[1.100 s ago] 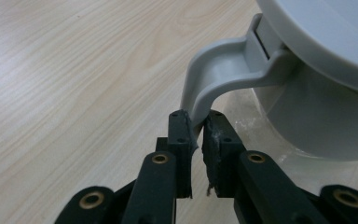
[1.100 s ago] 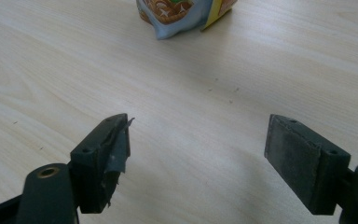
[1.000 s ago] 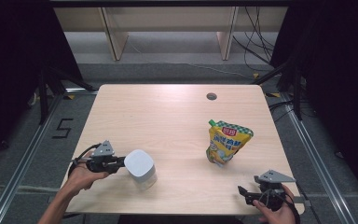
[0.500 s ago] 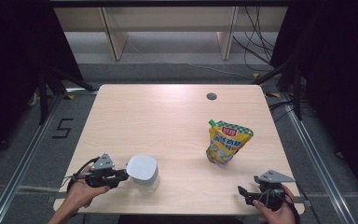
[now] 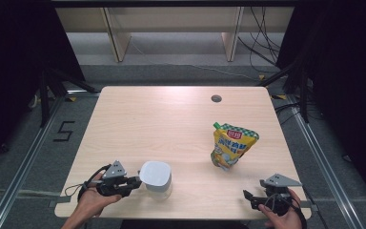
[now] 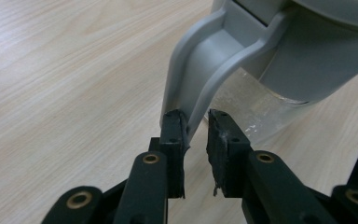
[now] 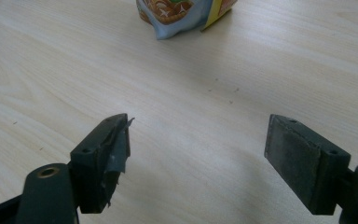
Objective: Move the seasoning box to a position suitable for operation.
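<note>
A clear jug with a grey lid (image 5: 156, 177) stands near the table's front edge, left of centre. My left gripper (image 5: 134, 182) points at it from the left. In the left gripper view the jug's grey handle (image 6: 200, 70) ends between the jaws of the left gripper (image 6: 196, 126). The jaws have just been opening: one pad (image 6: 173, 135) touches the handle and a gap shows at the other. A yellow spouted pouch (image 5: 232, 147) stands at the right. My right gripper (image 5: 249, 197) rests near the front right corner, open and empty (image 7: 198, 140), with the pouch's base (image 7: 182, 11) ahead of it.
A round cable hole (image 5: 216, 98) sits at the far right of the wooden table (image 5: 162, 119). Beyond the table's far edge there are shelf legs and cables on the floor. A hand holds each gripper at the near edge.
The left gripper and the jug have shifted right and toward the near edge. The right gripper has stayed where it was.
</note>
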Demonstrator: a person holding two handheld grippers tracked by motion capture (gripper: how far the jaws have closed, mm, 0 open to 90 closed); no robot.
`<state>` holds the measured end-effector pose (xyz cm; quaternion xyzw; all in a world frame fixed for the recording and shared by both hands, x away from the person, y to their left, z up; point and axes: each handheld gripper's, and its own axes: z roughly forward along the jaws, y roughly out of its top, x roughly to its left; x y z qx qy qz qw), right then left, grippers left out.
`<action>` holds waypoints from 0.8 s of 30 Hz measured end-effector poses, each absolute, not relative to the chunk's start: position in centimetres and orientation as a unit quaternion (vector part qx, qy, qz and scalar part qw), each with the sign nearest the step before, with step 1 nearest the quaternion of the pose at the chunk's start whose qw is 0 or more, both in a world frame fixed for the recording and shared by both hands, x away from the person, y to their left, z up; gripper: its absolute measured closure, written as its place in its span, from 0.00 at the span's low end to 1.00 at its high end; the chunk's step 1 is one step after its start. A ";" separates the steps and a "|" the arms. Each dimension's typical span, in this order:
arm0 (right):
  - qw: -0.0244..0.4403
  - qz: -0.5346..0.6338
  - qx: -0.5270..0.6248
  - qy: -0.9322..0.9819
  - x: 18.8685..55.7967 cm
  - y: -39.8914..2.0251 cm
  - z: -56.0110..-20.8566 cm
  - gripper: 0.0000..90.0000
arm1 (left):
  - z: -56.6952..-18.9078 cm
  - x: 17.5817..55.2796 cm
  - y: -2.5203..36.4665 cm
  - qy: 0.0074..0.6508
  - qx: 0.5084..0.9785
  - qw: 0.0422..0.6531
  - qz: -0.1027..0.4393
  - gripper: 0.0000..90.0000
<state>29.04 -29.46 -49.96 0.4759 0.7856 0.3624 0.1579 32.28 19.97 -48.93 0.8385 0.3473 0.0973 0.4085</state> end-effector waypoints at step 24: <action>0.180 0.361 0.454 0.795 29.2 -29.7 -50.0 0.26 | -48.7 31.0 16.6 0.326 0.848 0.407 0.100 0.80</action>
